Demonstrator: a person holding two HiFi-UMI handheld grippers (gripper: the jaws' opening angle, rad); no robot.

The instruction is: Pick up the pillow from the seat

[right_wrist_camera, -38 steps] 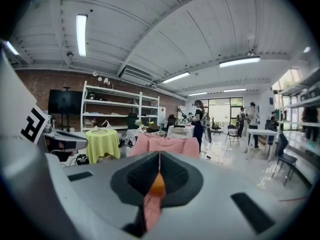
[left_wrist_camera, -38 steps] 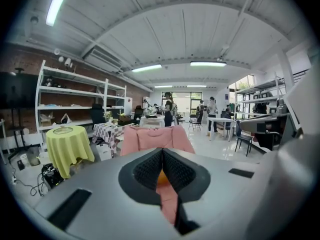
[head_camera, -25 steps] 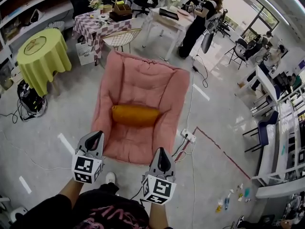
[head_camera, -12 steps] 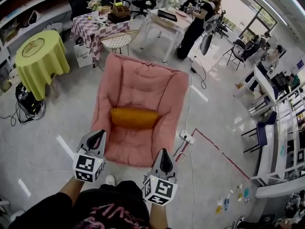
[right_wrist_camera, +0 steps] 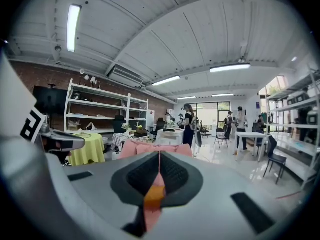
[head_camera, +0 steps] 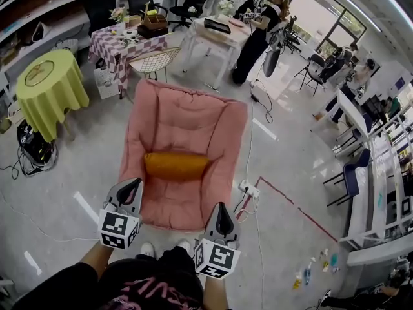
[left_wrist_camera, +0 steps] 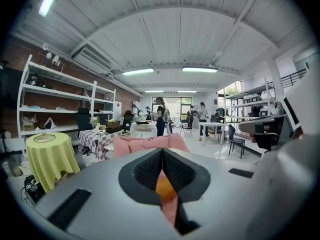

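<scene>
An orange bolster pillow (head_camera: 175,165) lies crosswise on the seat of a pink padded lounge chair (head_camera: 187,118) on the floor ahead of me. My left gripper (head_camera: 131,187) hovers at the chair's near left corner, jaws shut with nothing between them. Over the chair's near right edge hangs my right gripper (head_camera: 221,214), likewise shut and empty. Both stand short of the pillow and apart from it. Through the slit between the left gripper's (left_wrist_camera: 162,160) pads a sliver of the orange pillow (left_wrist_camera: 164,189) shows. The right gripper (right_wrist_camera: 159,165) view shows the pillow (right_wrist_camera: 154,194) the same way.
A round table with a yellow-green cloth (head_camera: 50,89) stands at the left, a checkered table (head_camera: 124,42) and wire chair (head_camera: 157,59) behind the lounge chair. A power strip (head_camera: 247,188) and cables lie right of the chair. A person (head_camera: 257,32) stands at a white table.
The chair and pillow have slid slightly left and down in the head view as I stepped closer; my feet now show below the chair. Both grippers stay shut.
</scene>
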